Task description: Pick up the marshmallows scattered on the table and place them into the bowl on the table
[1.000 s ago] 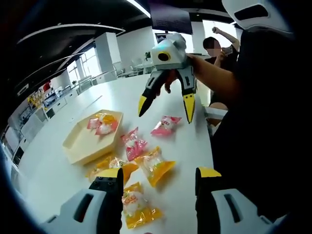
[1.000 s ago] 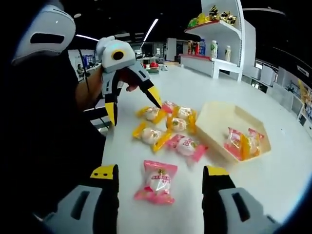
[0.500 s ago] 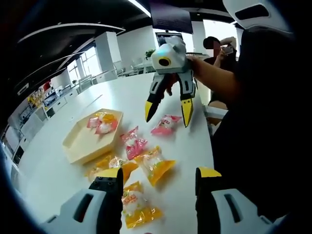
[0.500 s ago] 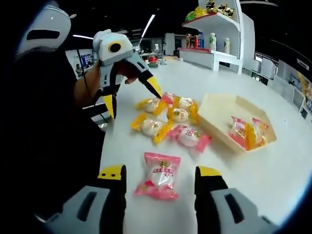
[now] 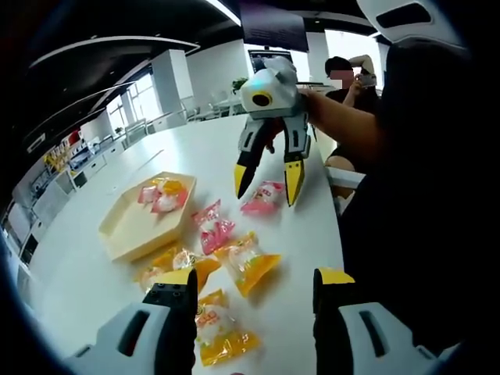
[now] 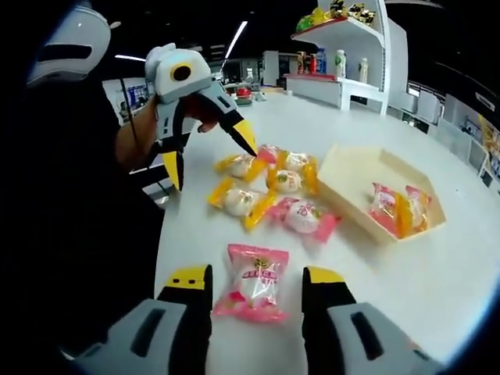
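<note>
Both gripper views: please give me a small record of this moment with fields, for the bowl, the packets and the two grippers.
bowl: beige angular bowl on the white table, holding wrapped marshmallows
target packet: pink marshmallow packet lying flat on the table
right gripper: right gripper open, jaws on either side of the pink packet, not closed on it
left gripper: left gripper open, above a yellow marshmallow packet

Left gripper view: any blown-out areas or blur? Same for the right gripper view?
Left gripper view: windows behind the person clip to white at top right; fisheye bends the white table edge; the right tongs and bowl read sharp. Right gripper view: even ceiling light, soft sheen on the table; the pink marshmallow packet is crisp; the left tongs look slightly soft.
</note>
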Motion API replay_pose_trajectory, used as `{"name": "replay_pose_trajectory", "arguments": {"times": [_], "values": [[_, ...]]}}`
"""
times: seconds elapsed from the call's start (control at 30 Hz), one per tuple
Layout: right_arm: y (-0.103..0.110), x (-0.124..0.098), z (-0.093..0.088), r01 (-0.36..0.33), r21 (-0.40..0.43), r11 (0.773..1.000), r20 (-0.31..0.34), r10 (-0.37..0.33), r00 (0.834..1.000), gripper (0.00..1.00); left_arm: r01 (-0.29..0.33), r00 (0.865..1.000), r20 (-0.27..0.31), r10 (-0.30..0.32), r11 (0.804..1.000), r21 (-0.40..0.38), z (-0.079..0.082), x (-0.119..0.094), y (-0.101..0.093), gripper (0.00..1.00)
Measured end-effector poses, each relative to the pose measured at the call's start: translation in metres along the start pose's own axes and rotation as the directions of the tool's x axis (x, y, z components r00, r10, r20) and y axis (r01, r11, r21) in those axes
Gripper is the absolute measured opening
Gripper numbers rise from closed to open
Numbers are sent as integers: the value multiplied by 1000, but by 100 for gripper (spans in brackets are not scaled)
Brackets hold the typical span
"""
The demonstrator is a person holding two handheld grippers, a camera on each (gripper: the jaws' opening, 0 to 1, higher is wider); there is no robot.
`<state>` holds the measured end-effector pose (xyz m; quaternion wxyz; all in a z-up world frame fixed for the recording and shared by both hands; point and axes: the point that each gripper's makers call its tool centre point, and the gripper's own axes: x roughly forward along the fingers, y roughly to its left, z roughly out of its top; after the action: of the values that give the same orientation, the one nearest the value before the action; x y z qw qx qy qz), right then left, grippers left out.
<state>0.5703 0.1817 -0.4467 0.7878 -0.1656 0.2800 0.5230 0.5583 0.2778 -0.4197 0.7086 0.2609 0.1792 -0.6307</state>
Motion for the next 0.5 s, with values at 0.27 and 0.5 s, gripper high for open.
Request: {"name": "replay_pose_trajectory", "arguments": {"times": [0.27,0.5], "values": [[-4,1,-3,0,32,999,-9,0,1000,31,4,1000,-7,-4,1000,0,-2,0,-1,59],[-3,1,-4,-1,38,999,-17,1,1000,31,2,1000,-4,-2,1000,3,-1,0,0,59]]}}
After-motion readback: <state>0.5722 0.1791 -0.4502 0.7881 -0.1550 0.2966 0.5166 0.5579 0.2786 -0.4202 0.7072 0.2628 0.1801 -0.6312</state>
